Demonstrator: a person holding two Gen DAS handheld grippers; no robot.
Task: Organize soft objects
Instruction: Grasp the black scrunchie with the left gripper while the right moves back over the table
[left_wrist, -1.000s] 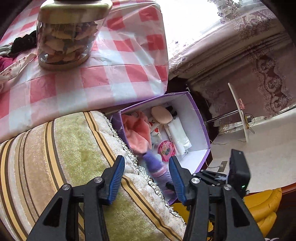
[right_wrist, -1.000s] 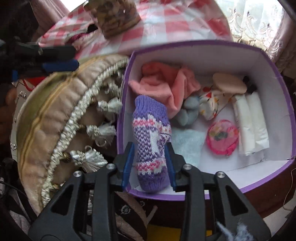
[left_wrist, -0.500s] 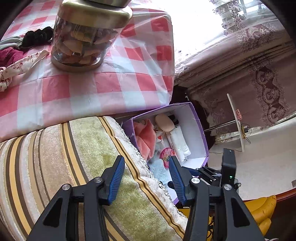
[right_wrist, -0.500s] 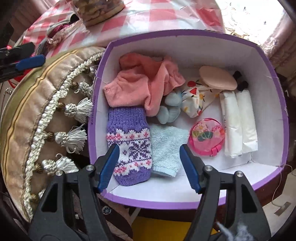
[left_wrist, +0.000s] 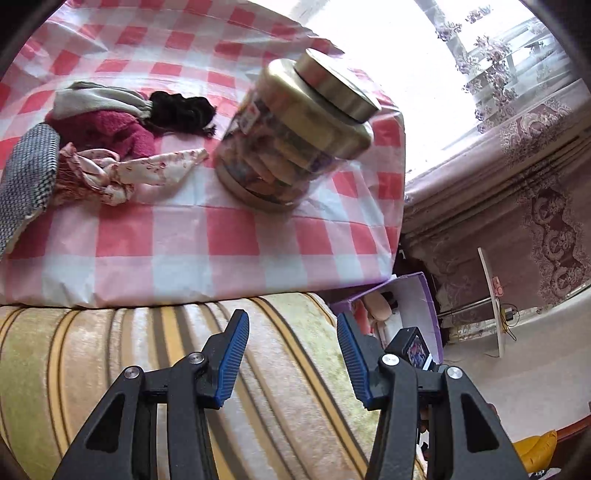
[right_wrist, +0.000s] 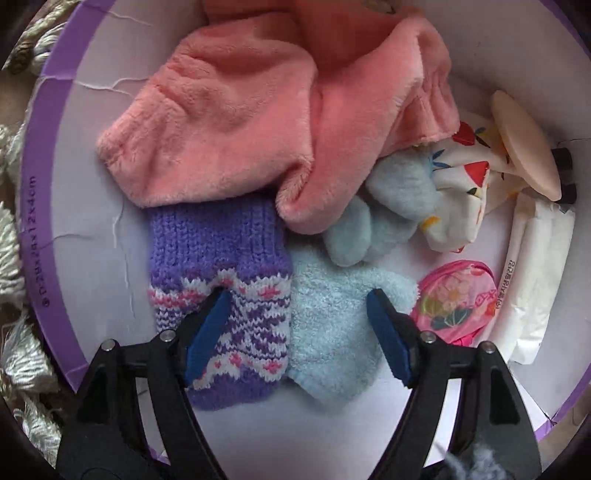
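One purple sock, one blue sock, one pink fleece in box. Right gripper opening, empty; left gripper half-open, empty.

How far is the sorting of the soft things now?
Done: purple knitted sock lies in the purple box beside pink fleece. In hand: nothing; right gripper is opening, left gripper empty. Left: fabric pile on the checked cloth.

A table under a pink-checked cloth carries a lidded jar and, well to its left, a heap of soft clothes. Just beside the table's near edge lies a striped cushion.
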